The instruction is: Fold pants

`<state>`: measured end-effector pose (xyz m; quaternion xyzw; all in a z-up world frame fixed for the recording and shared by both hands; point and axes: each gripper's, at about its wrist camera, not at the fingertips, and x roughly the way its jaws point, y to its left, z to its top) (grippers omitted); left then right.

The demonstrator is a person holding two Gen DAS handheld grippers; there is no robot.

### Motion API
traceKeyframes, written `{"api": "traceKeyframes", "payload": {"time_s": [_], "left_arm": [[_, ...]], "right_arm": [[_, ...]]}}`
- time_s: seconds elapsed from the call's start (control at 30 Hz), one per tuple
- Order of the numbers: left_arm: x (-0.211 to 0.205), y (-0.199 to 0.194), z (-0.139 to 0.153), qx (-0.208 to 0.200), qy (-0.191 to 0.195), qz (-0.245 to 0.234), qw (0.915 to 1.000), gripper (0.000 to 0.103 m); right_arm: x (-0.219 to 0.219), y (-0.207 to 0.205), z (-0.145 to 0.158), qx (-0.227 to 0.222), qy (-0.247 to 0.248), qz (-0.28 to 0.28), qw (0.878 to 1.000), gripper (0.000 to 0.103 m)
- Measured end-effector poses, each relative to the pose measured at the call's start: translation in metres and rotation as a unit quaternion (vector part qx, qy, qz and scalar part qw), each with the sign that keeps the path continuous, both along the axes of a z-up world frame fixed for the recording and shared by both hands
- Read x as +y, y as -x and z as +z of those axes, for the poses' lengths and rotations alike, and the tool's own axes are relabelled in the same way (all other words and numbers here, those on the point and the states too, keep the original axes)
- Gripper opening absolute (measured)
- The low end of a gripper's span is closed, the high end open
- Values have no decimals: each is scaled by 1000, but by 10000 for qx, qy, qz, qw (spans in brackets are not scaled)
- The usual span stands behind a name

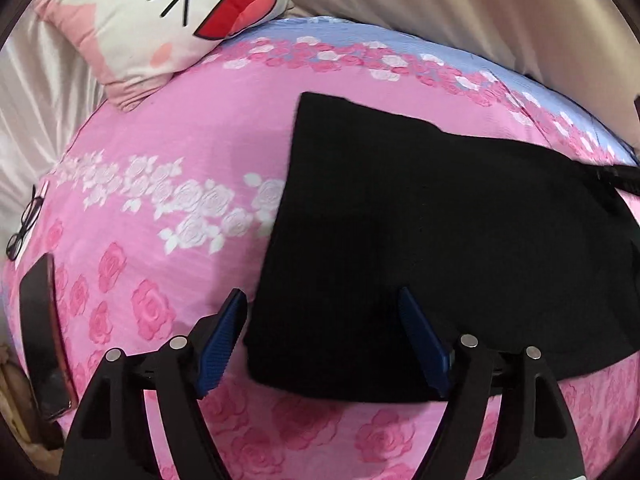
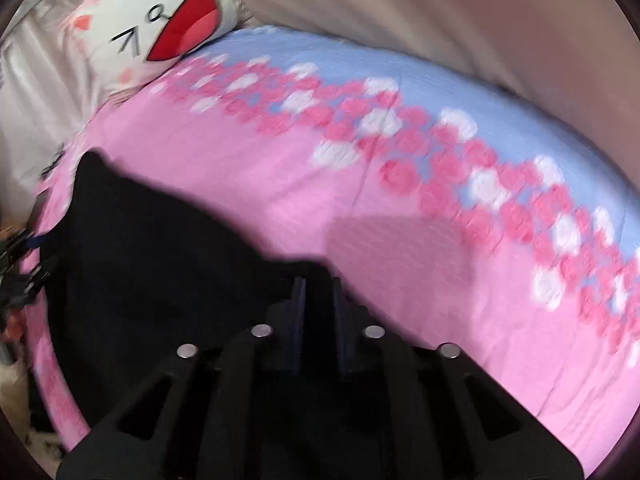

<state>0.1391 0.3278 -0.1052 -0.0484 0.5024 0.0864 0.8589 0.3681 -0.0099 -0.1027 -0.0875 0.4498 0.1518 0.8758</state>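
Observation:
The black pants lie folded flat on the pink rose-print bedspread. My left gripper is open, its blue pads straddling the near left corner of the pants, just above the cloth. In the right wrist view, which is blurred, the pants spread out to the left, and my right gripper is shut on their black fabric at the right edge. The right gripper also shows at the far right of the left wrist view, on the pants' edge.
A cartoon-face pillow sits at the head of the bed. Glasses and a dark phone lie on the bed's left edge. A beige curtain hangs behind the bed. Bare bedspread lies right of the pants.

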Motion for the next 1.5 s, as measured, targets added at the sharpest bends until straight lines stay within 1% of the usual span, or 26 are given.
{"api": "traceKeyframes", "payload": {"time_s": [0.03, 0.07, 0.1, 0.17, 0.2, 0.23, 0.3, 0.4, 0.47, 0.5, 0.53, 0.6, 0.63, 0.7, 0.77, 0.87, 0.97, 1.07, 1.1, 1.17, 1.2, 1.27, 1.33, 1.37, 1.43, 1.5], "left_arm": [[3, 2, 0, 1, -8, 6, 10000, 84], [6, 4, -2, 2, -48, 30, 10000, 87], [9, 6, -3, -1, -19, 63, 10000, 89], [16, 7, -5, -2, 101, 108, 9999, 89], [17, 10, -4, -32, 104, 104, 9999, 88], [18, 11, -1, -65, 91, 91, 9999, 87], [19, 12, 5, -133, 69, 84, 9999, 83], [16, 15, 20, -343, -13, 110, 9994, 85], [15, 8, 12, 6, -371, 258, 9990, 85], [17, 5, 4, 230, -540, 349, 9977, 91], [21, 6, -1, 195, -504, 381, 9978, 97], [27, 10, -2, 175, -395, 451, 9980, 98], [31, 12, 0, 156, -245, 519, 9982, 98], [37, 19, 6, 70, -139, 619, 9980, 94], [42, 30, 21, -118, -71, 666, 9977, 93], [35, 37, 52, -566, -24, 653, 9963, 92], [17, 11, 70, -893, -31, 493, 9948, 94], [10, -32, 53, -752, -219, 614, 9950, 94], [10, -44, 42, -591, -384, 707, 9950, 94], [20, -69, 4, 46, -1008, 1079, 9890, 95], [26, -71, -5, -71, -956, 1147, 9888, 98], [37, -65, -6, -185, -557, 1229, 9907, 98], [44, -61, -4, -172, -273, 1306, 9909, 98], [44, -59, -5, -188, -304, 1296, 9909, 98], [43, -58, -7, -265, -404, 1231, 9912, 98], [41, -58, -8, -305, -455, 1239, 9908, 98]], "right_arm": [[-11, -11, 0, -74, -39, -276, 9996, 0], [-22, -20, 1, -227, 35, -595, 9980, 0], [-32, -20, 6, -308, -156, -701, 9969, 0], [-43, -11, 17, -368, -583, -680, 9953, 0], [-48, 3, 27, -404, -724, -534, 9951, 4], [-47, 11, 31, -436, -705, -440, 9956, 5], [-40, 35, 35, -418, -574, -92, 9974, 5], [-21, 48, 27, -274, -354, 215, 9988, 7], [-4, 39, 6, -109, -215, 299, 9993, 16], [9, 29, -12, 111, -140, 364, 9992, 16], [16, 25, -17, 12, -71, 359, 9993, 17], [32, 20, -20, -403, 349, 353, 9980, 17], [31, 18, -15, -474, 283, 242, 9982, 17], [18, 22, 4, -600, -382, -35, 9975, 17], [16, 43, 20, -839, -519, 56, 9951, 17], [29, 74, 19, -470, -673, 611, 9948, 17], [43, 77, -1, 0, -845, 838, 9929, 17], [58, 63, -20, 200, -871, 792, 9928, 17], [61, 52, -27, 214, -805, 737, 9938, 14], [63, 34, -29, 26, -728, 639, 9953, 14], [63, 25, -28, -20, -659, 467, 9967, 14], [60, 21, -22, 29, -941, 360, 9949, 16], [67, 38, -14, 81, -1167, 744, 9903, 17], [78, 51, -12, 145, -1170, 1089, 9870, 17], [96, 61, -17, 144, -972, 1393, 9854, 17], [107, 49, -33, 79, -529, 1327, 9897, 14]]}}
